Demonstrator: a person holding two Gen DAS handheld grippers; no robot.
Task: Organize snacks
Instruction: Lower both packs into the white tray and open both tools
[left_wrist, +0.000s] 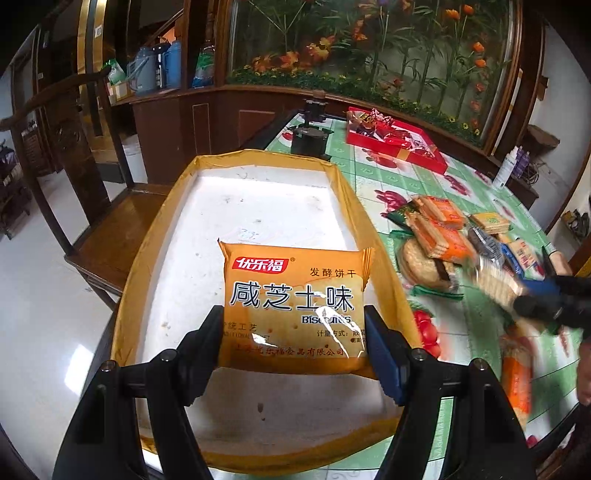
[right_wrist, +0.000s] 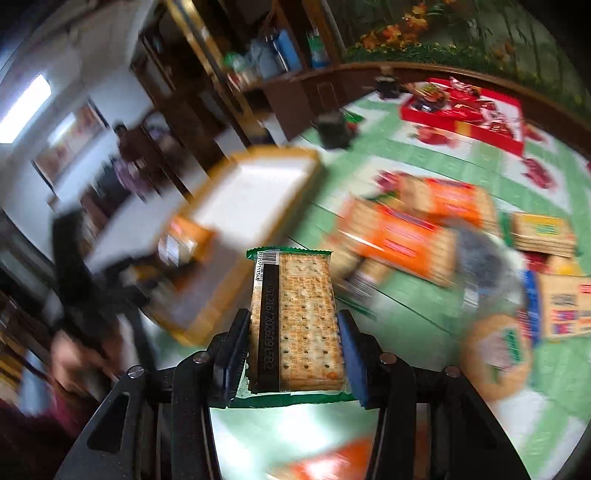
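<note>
An orange biscuit packet (left_wrist: 291, 295) with Chinese print hangs low over the white tray with a yellow rim (left_wrist: 351, 192). My left gripper (left_wrist: 293, 319) is shut on it, pads pressing its two sides. In the right wrist view my right gripper (right_wrist: 293, 321) is shut on a clear cracker packet with green ends (right_wrist: 303, 288), held lengthwise above the tablecloth. The tray (right_wrist: 251, 192) lies blurred to its upper left. From the left wrist view the right gripper (left_wrist: 535, 295) and its cracker packet (left_wrist: 495, 280) appear blurred at the right, beside the snack pile.
Several loose snack packets (left_wrist: 439, 236) lie on the green patterned tablecloth (left_wrist: 373, 173) to the right of the tray. A red box of sweets (left_wrist: 399, 144) and a black object (left_wrist: 310, 136) stand at the far end. A wooden chair (left_wrist: 110, 236) stands left of the table.
</note>
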